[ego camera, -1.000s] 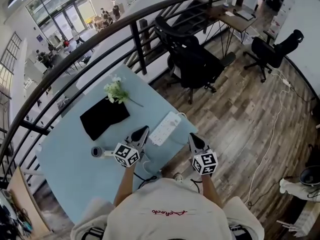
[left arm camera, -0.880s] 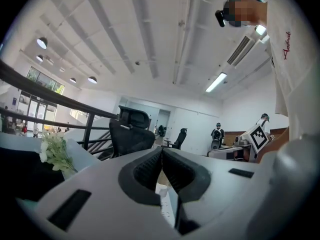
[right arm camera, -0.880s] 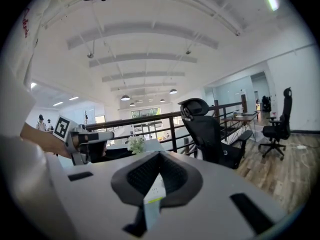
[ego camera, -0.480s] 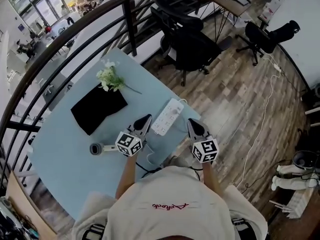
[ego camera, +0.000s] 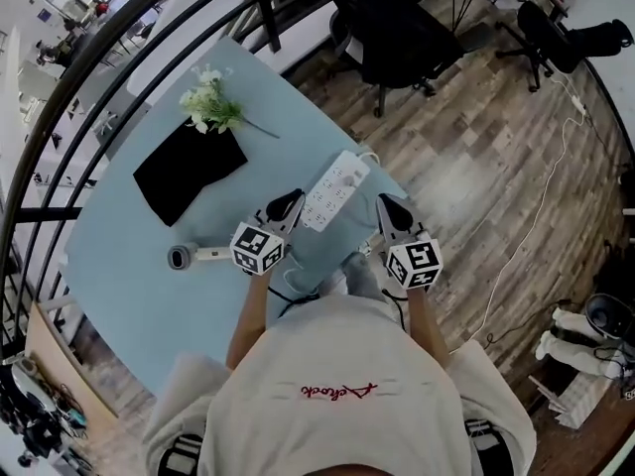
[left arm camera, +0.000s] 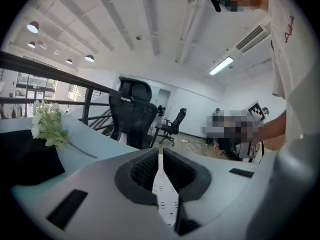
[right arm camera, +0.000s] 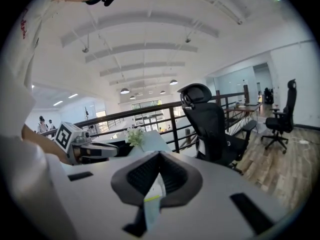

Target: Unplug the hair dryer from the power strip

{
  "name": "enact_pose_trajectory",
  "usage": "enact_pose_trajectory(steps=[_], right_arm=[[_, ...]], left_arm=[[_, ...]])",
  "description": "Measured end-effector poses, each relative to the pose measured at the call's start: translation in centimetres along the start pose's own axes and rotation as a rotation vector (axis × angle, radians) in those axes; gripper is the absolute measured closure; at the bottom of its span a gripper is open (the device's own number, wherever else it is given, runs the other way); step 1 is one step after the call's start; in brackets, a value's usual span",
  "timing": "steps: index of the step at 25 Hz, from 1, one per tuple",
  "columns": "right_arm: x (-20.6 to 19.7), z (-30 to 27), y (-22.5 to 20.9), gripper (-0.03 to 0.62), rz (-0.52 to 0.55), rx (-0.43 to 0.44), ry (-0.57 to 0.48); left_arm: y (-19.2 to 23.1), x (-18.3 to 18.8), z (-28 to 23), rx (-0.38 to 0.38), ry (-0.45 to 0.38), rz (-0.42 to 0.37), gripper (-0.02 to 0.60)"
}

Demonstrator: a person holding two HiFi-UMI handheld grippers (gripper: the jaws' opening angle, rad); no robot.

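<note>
A white power strip [ego camera: 332, 189] lies near the right edge of the light blue table [ego camera: 129, 286]. The hair dryer [ego camera: 189, 257], with a grey nozzle and a white handle, lies left of my left gripper's marker cube. Its black cord [ego camera: 288, 296] loops off the table's near edge; I cannot make out the plug. My left gripper [ego camera: 288, 204] is shut and empty, its tip just left of the strip's near end. The strip [left arm camera: 164, 194] shows through the slit under the shut left gripper [left arm camera: 160, 151]. My right gripper [ego camera: 390, 206] is also shut and empty, right of the strip at the table edge.
A black cloth [ego camera: 189, 170] and a sprig of white flowers [ego camera: 208, 107] lie farther back on the table. Black office chairs [ego camera: 397, 38] stand on the wooden floor beyond it. A black railing [ego camera: 60, 117] curves along the table's far side.
Both grippers have come lower and a little forward, closer to the power strip's near end. Their jaws have stayed shut. The head view has shifted.
</note>
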State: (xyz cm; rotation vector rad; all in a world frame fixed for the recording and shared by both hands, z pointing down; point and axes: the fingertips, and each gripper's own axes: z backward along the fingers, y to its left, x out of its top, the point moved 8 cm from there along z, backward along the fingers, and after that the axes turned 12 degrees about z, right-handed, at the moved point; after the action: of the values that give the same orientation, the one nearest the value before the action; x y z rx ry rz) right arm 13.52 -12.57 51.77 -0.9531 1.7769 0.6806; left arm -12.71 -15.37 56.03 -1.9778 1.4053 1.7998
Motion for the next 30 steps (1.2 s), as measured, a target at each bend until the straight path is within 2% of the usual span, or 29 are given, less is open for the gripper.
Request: enact_pose_trajectory(steps=[4,6,9,13,17,19,24,30], right_arm=[[-1.2,0.0,-1.4,0.577,-0.015,0.015,0.01],[-1.8,0.0,-1.7,0.577,-0.026,0.014,0.014],[-2.9,0.0,-1.8,0.577,-0.046,0.012,0.027],[-4.3,0.1,-1.4,0.577,-0.068,0.012,0.053],[-5.2,0.1,-0.9,0.577,-0.081,0.018,0.072],[-5.6,0.1,-0.7,0.577,-0.084,0.024,0.08],[-5.9,0.1,-0.2,0.577,-0.089,0.044,0.089],[-6.2,0.0,-0.1,0.577,-0.087,0.061,0.098]], left_arm=[[-0.8,-2.3,-1.5,0.001,0.119,-0.02,0.563],[-0.8,-3.3,-2.1,-0.003,0.177,-0.035,0.465],[-0.7,-4.2,-2.6,0.01,0.218,-0.066,0.42],[-0.1,-5.5,-3.0,0.044,0.257,-0.125,0.298],[-0.3,-7.4,-3.6,0.05,0.333,-0.203,0.228],[-0.7,-8.2,-4.0,0.063,0.352,-0.22,0.21],[-0.5,-9.7,-4.7,0.13,0.354,-0.205,0.164],[-0.2,-10.7,-5.9,0.136,0.427,-0.205,0.144]])
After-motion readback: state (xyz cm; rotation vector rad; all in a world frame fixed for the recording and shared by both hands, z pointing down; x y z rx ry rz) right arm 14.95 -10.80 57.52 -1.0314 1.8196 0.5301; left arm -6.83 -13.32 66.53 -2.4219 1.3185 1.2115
